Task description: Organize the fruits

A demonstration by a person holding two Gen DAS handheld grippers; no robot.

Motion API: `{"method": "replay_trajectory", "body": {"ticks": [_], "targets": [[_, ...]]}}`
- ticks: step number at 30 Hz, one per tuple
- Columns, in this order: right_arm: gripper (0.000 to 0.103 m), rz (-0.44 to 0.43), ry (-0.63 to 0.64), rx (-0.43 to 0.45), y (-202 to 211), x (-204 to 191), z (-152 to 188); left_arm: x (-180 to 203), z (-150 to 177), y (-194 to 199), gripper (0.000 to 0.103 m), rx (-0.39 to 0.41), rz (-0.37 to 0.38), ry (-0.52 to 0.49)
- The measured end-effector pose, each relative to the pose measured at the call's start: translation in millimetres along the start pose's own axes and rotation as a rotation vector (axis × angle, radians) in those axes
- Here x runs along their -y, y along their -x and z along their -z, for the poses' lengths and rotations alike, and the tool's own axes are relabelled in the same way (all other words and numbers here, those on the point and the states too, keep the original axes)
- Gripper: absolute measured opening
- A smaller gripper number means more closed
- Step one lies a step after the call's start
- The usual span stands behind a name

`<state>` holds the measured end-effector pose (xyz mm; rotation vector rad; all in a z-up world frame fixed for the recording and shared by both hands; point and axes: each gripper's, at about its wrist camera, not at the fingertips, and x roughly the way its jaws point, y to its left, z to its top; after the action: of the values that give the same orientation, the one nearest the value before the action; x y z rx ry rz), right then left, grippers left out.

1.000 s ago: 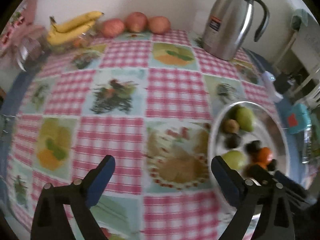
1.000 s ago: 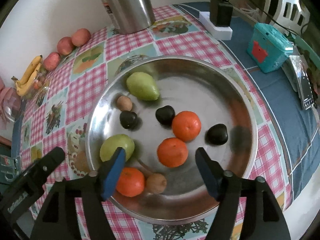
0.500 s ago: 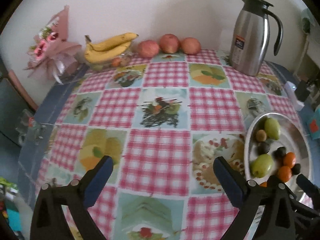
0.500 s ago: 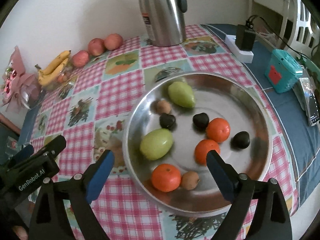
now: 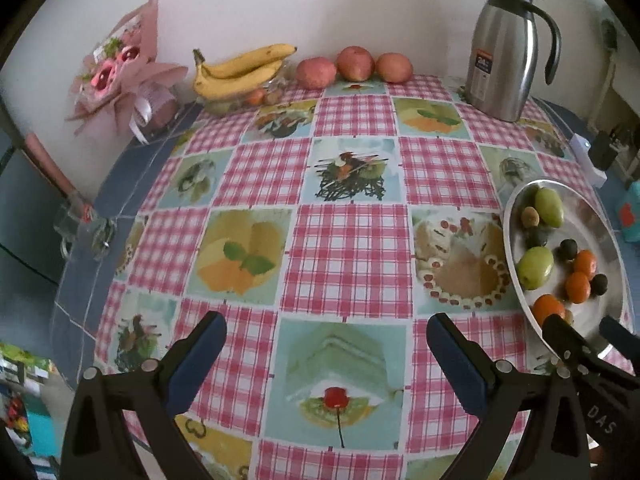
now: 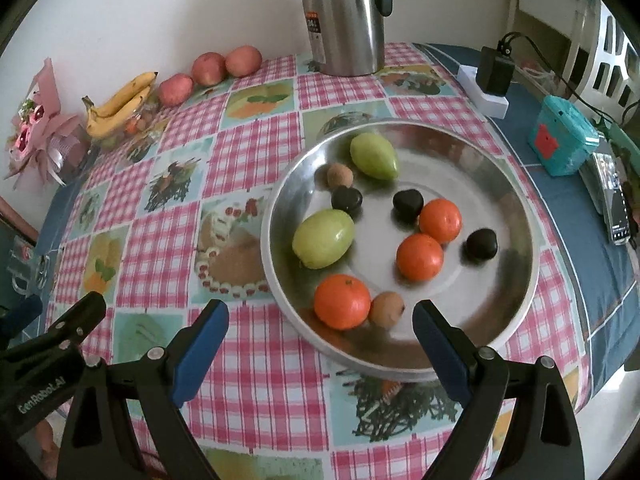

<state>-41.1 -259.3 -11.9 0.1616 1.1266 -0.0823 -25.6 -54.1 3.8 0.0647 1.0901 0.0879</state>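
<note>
While both the left gripper (image 5: 326,354) and the right gripper (image 6: 320,334) hang released and empty, oranges, green fruits and dark fruits lie inside the steel tray (image 6: 516,308), right gripper nearest its rim.

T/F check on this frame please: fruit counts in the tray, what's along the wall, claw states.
1. The tray holds three oranges. True.
2. Both pears lie outside the tray on the cloth. False: both lie inside the tray.
3. The bananas are in the tray. False: they sit at the far edge by the wall, next to three apples.
4. The right claw is open and holds nothing. True.
5. The left claw is shut on an orange. False: it is open over bare tablecloth.
6. A steel jug stands beyond the tray. True.
</note>
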Motion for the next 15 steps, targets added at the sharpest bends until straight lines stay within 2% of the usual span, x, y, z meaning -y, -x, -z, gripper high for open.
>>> {"method": "replay_trajectory", "body": {"ticks": [5, 15], "targets": [[0.094, 0.012, 0.008, 0.026, 7.2, -1.8, -2.0, -7.8, -0.5, 1.2, 0.102, 0.003, 0.001, 0.023], [0.094, 0.018, 0.016, 0.035, 8.6, -3.6, -3.5, -10.8, 1.4, -2.6, 0.102, -0.017, 0.001, 0.008]]}}
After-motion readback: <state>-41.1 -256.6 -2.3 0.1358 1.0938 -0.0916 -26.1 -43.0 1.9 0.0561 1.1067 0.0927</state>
